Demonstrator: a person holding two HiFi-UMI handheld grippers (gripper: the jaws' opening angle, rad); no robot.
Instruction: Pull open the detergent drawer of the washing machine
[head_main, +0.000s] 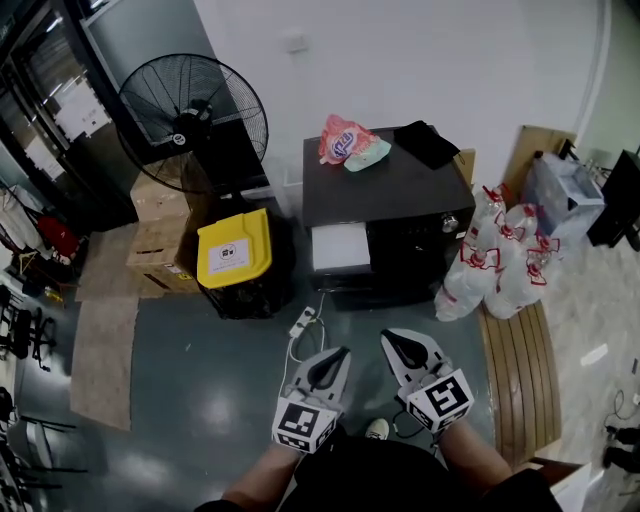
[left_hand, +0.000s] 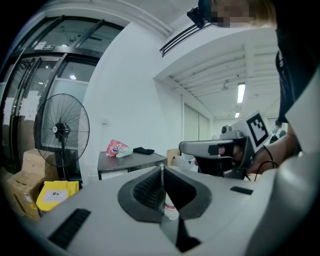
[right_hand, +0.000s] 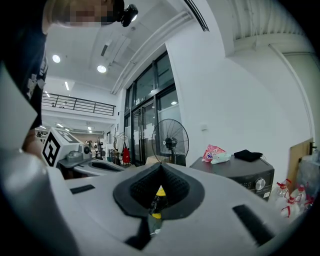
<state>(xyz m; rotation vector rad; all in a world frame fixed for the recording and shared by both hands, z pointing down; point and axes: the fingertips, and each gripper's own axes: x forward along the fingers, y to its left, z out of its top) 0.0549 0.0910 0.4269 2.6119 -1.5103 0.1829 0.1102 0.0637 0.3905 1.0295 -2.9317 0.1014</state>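
Left claw (head_main: 338, 354) and right claw (head_main: 397, 340) both closed, empty, well apart from washing machine (head_main: 400, 190)

Left gripper (head_main: 340, 355): pale grey plastic shell, broad at the back and tapering to a rounded nose.
Right gripper (head_main: 392, 340): the same grey shell and shape as its twin.
Pads (left_hand: 150, 187): black ribbed rubber, set in a dark recess in the nose.
Slots (left_hand: 70, 227): narrow black rectangles set into the top of the grey shell.
Marker cubes (head_main: 303, 425): white, one at the back of each gripper, with bold black square patterns.
Cable (left_hand: 265, 155): thin black wire by the right gripper's handle.
Top (head_main: 400, 475): black, with a little pale print at the sleeve.
Shoe (head_main: 377, 429): pale toe.
Head camera (right_hand: 128, 13): small, black.
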